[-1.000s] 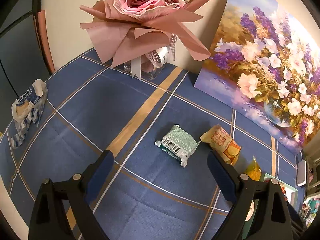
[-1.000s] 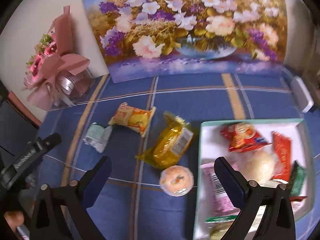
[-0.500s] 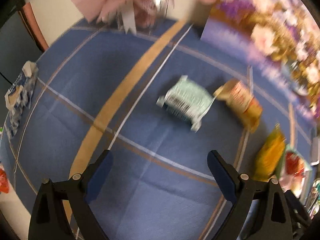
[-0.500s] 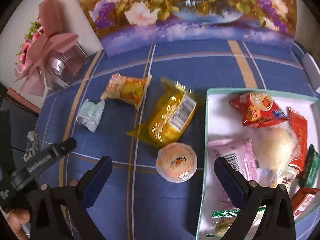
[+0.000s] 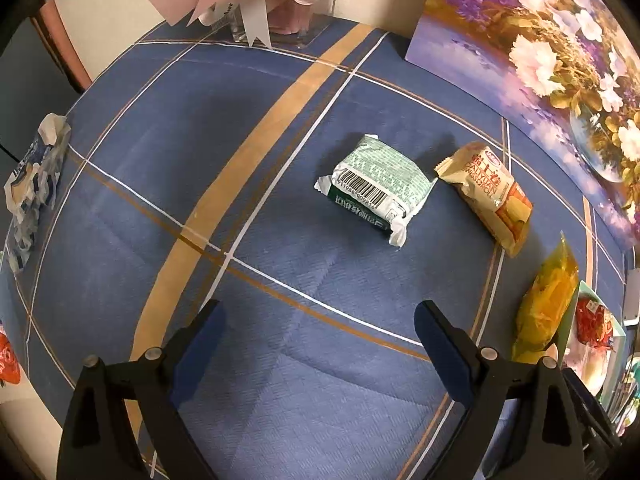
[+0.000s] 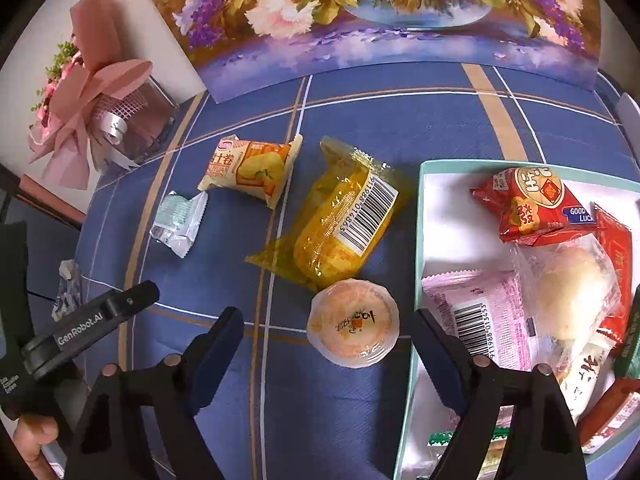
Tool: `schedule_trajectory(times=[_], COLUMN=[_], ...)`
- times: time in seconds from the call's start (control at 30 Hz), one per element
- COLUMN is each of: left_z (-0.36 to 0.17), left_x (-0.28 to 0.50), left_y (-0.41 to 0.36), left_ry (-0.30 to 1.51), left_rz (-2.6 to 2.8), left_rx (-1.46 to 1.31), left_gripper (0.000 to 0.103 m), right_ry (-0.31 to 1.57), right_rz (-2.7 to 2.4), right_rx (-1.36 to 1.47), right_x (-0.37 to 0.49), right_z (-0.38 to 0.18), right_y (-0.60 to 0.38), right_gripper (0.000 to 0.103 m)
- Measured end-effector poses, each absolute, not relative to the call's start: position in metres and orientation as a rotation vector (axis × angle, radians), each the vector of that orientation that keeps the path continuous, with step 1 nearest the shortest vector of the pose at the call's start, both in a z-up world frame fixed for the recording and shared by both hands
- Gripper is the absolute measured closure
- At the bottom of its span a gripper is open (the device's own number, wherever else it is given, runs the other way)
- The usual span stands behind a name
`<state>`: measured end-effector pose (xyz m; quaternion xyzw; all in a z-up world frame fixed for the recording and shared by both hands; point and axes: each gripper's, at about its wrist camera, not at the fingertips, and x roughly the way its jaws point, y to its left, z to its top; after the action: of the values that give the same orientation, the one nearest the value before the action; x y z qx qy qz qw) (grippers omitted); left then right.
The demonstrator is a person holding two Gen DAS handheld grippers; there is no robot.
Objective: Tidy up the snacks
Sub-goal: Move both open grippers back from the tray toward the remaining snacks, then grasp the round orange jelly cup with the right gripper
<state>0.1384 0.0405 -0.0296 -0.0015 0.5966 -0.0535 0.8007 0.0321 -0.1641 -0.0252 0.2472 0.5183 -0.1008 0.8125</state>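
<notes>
Snacks lie loose on the blue plaid tablecloth [image 5: 160,168]: from the left wrist, a pale green foil packet [image 5: 376,188] sits ahead of the spread, empty left gripper [image 5: 318,340], beside a cream-and-orange roll wrapper [image 5: 488,196].

From the right wrist, the spread, empty right gripper [image 6: 328,340] frames a round orange jelly cup [image 6: 354,322], near a yellow plastic pouch [image 6: 340,216] and beside the mint-rimmed white tray [image 6: 420,240] of snacks.
</notes>
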Motion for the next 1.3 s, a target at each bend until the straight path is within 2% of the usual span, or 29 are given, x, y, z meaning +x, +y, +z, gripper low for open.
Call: schedule_trajectory(times=[0.5,0.57,0.63,0.8,1.3], left_z=[-0.025,-0.025,-0.025,-0.028,-0.033], left_x=[0.138,0.138,0.138,0.139,0.141], left_y=[0.043,0.042,0.043,0.041,0.04], left_ry=[1.271,1.271,1.273,1.283,1.292], left_rz=[-0.12,-0.12,-0.123,-0.136,-0.127], left_rx=[-0.021,-0.023,-0.026,-0.044,-0.035], left_gripper=[0.008,0.008,0.008,0.008,0.008], right_ry=[1.144,1.145,1.15,1.176,1.191], right_rz=[-0.211,-0.209,-0.204,-0.21,-0.223], right_rx=[0.501,0.498,0.495,0.469,0.445], right_x=[0.049,0.049,0.049,0.047,0.048], right_z=[-0.041,-0.042,-0.043,-0.046,-0.059], right_y=[-0.165,-0.164,-0.164,-0.161,-0.156], right_gripper=[0.025,0.028,0.038,0.05,0.054])
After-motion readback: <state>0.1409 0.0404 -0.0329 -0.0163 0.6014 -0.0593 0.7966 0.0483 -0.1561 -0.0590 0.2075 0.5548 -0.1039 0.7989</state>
